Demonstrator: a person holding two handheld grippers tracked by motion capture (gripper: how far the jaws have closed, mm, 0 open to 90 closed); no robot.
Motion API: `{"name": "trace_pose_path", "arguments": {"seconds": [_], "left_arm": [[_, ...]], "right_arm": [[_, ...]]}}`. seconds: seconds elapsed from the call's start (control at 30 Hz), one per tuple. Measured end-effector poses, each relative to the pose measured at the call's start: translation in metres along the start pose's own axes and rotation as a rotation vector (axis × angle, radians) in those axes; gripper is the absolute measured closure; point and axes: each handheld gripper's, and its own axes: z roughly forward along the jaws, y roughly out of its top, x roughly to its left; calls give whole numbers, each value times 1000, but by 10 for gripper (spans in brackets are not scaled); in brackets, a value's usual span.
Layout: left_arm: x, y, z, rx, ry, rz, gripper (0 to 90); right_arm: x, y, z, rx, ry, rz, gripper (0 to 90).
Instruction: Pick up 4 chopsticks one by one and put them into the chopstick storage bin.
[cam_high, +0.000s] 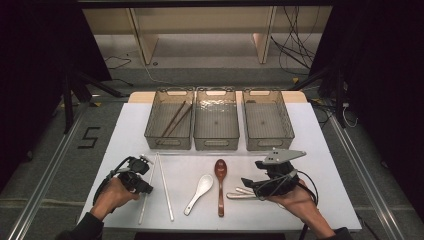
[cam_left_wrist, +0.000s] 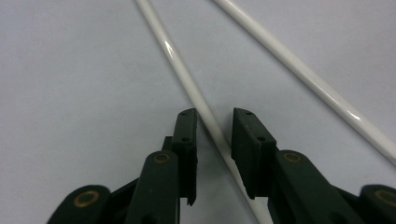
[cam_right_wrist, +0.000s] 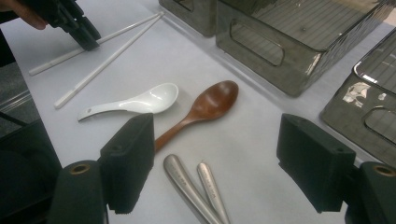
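Left tongs (cam_high: 141, 176) low over the bench (cam_high: 310, 150), jaws straddling the nearer white chopstick (cam_left_wrist: 187, 79). Jaws partly closed; a narrow gap shows on each side of the stick, so the pads do not press it yet. No grip, by my reading. The second white chopstick (cam_left_wrist: 303, 70) lies just beyond, to the outer side of the jaws, the two sticks meeting at their far ends.

Right tongs (cam_high: 252, 185) rest wide open, nothing between the jaws. Directly below them lie two metal handles (cam_right_wrist: 196, 186), side by side. Ahead of them: a brown wooden spoon (cam_right_wrist: 205, 107) and a white ceramic spoon (cam_right_wrist: 135, 102), close together, not touching as far as I can tell.

Three clear bins stand in a row beyond both tongs. The left bin (cam_high: 169, 120) already holds a pair of dark chopsticks (cam_high: 175, 119); the middle bin (cam_high: 216, 120) and right bin (cam_high: 267, 120) look empty.

Judgement: sorting barely begun. One pair is binned; the white pair, both spoons and the metal pieces remain on the bench. Step in hand looks like closing on the white stick.
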Motion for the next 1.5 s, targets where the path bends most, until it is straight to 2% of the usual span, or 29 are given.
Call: {"name": "trace_pose_path", "arguments": {"seconds": [0.1,0.67,1.1,1.33,1.5], "left_arm": [[2,0,-1,8,-3,6,731],[16,0,-1,10,-68,-58,830],[17,2,-1,19,-72,-46,837],[13,4,0,40,-47,-20,823],[12,4,0,35,-43,-20,838]], "right_arm": [[0,0,0,2,0,1,288],[0,0,1,5,4,-2,290],[1,0,1,6,5,-4,292],[0,0,2,7,4,-4,292],[1,0,2,8,4,-7,292]]}}
